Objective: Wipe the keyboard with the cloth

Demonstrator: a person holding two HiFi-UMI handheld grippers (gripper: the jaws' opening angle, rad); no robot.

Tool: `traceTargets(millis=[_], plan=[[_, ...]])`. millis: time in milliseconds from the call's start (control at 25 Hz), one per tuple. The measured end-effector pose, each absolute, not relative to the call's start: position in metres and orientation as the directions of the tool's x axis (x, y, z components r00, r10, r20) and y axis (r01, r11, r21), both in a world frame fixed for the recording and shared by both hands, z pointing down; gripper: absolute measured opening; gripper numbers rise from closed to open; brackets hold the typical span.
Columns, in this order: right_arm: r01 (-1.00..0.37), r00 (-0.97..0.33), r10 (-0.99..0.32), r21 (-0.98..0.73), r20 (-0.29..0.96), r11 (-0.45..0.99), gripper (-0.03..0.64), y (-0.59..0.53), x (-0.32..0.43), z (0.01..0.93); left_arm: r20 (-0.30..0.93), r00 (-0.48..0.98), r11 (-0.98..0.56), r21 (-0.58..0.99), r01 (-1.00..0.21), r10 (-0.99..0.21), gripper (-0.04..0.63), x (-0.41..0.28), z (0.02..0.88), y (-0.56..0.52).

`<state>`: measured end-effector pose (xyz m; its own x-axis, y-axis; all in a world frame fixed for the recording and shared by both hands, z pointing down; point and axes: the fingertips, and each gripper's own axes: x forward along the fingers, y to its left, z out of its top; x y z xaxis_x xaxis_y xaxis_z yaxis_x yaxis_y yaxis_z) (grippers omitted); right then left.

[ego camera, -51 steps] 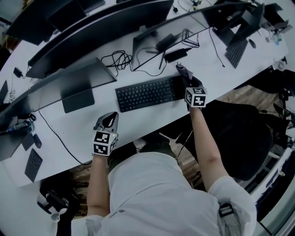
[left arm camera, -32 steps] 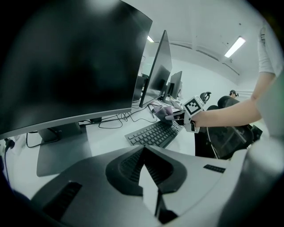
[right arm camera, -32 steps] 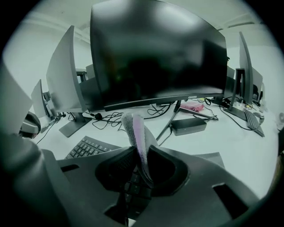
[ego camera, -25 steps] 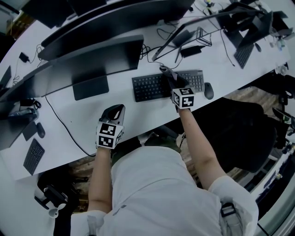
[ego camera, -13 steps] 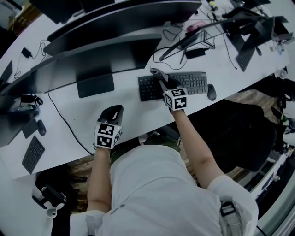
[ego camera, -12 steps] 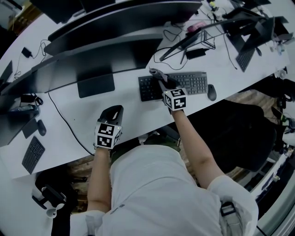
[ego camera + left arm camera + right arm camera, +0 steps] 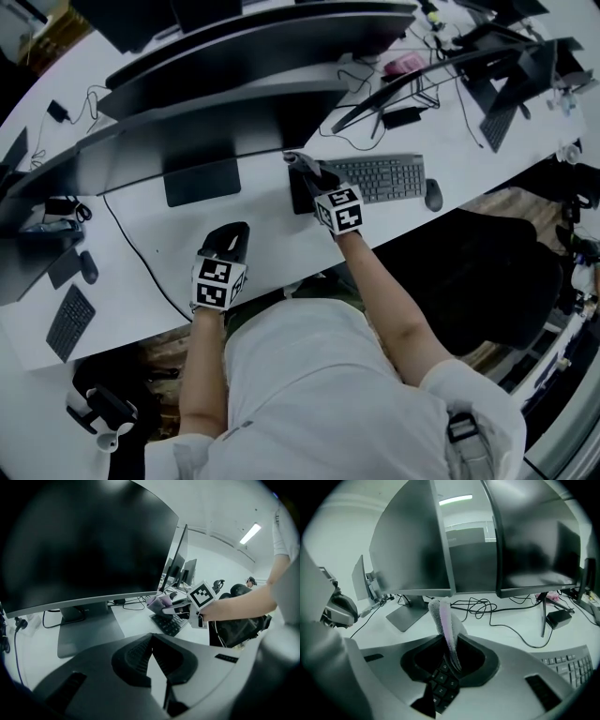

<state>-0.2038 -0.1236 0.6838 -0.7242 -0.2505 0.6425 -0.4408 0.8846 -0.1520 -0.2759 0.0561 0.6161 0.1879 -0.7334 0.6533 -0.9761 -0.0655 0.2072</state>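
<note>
A dark keyboard (image 7: 375,178) lies on the white desk (image 7: 141,272) in front of the monitors. My right gripper (image 7: 296,162) is over its left end, shut on a pale grey and lilac cloth (image 7: 444,618) that stands up from between the jaws. Keyboard keys (image 7: 439,682) show just below those jaws, and the right gripper (image 7: 450,645) points toward the monitor stands. From the left gripper view the cloth (image 7: 159,603) sits over the keyboard (image 7: 169,624). My left gripper (image 7: 232,234) rests on the desk near the front edge, left of the keyboard, and it (image 7: 151,635) is shut and holds nothing.
Curved monitors (image 7: 234,122) and their stand (image 7: 202,181) line the back of the desk. A mouse (image 7: 432,194) lies right of the keyboard. Cables (image 7: 487,607) and a power adapter (image 7: 406,117) lie behind it. A black chair (image 7: 469,272) stands to the right. Another keyboard (image 7: 497,112) sits far right.
My right gripper, with the cloth, has travelled leftward along the keyboard from its right end to its left end. The left gripper has stayed put on the desk.
</note>
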Motion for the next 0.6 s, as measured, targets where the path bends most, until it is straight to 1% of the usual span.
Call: traceTargets(millis=[320, 600], plan=[[-0.322, -0.758, -0.149, -0.166, 0.635, 0.932, 0.097, -0.092, -0.231, 0.68, 0.652, 0.183, -0.064, 0.202, -0.977, -0.735, 0.003, -0.279, 0.612, 0.056], [-0.196, -0.756, -0.039, -0.169, 0.653, 0.966, 0.097, -0.063, -0.228, 0.682, 0.648, 0.171, -0.048, 0.203, -0.978, -0.742, 0.002, -0.273, 0.611, 0.056]])
